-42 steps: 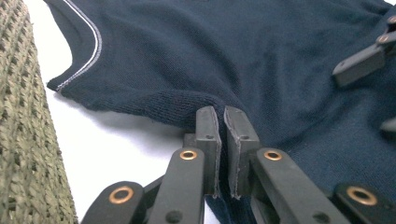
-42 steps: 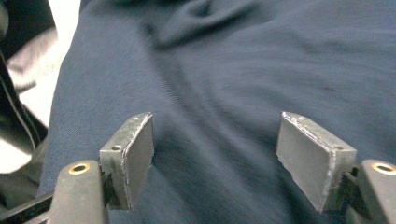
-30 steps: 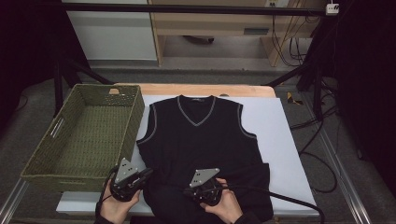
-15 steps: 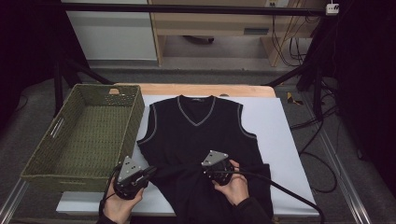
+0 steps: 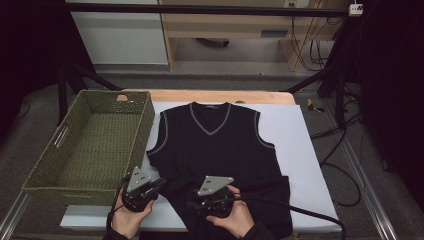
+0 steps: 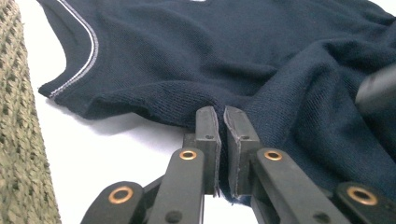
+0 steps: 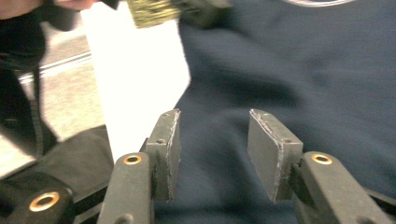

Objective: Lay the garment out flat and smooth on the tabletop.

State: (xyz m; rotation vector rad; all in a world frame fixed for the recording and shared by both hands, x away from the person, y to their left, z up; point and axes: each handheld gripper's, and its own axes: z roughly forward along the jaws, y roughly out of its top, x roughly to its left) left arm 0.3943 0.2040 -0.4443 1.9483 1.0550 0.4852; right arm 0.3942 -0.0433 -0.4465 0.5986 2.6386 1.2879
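A dark sleeveless V-neck vest (image 5: 215,145) with grey trim lies flat on the white table (image 5: 295,145), its lower part rumpled. My left gripper (image 5: 162,182) is at the vest's lower left corner. In the left gripper view the left gripper (image 6: 220,112) is shut on the vest's (image 6: 261,56) hem, with knit fabric pinched between the pads. My right gripper (image 5: 196,204) hovers over the lower middle of the vest. Its jaws have just been opening, and in the right gripper view the right gripper (image 7: 214,116) stands open above the vest (image 7: 289,60) with nothing between the pads.
A green woven basket (image 5: 45,172) with nothing in it stands on the left of the table, close beside the left gripper. The table's near edge (image 5: 100,222) runs just under both hands. A black cable (image 5: 300,212) trails right from the right gripper.
The right gripper went forward over the vest, then came back toward the near edge and to the left, and its jaws now stand apart. The left gripper kept still.
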